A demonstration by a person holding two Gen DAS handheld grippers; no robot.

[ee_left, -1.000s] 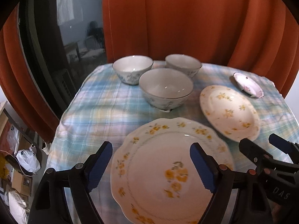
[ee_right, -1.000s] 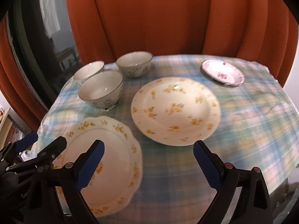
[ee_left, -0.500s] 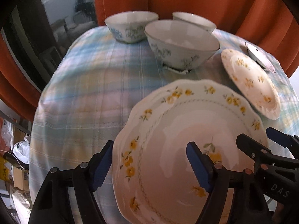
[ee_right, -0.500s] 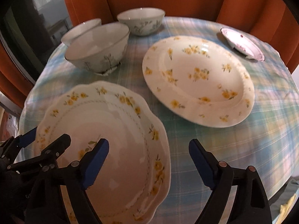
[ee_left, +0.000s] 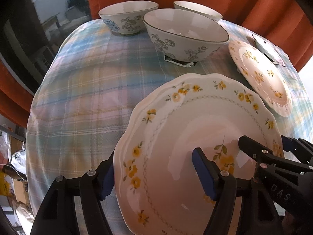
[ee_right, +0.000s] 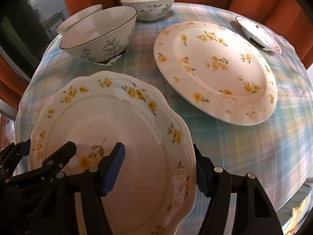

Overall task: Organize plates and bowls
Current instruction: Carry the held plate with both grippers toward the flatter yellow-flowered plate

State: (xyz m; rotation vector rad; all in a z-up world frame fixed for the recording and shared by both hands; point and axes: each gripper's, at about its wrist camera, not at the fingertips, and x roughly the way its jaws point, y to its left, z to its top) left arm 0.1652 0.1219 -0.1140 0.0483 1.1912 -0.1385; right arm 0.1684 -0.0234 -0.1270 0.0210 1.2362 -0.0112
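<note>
One scalloped white plate with yellow flowers (ee_left: 197, 137) is straddled at its near rim on the plaid tablecloth (ee_left: 82, 90) by the open left gripper (ee_left: 154, 174) and open right gripper (ee_right: 158, 168), with neither set of fingers closed on it.
</note>
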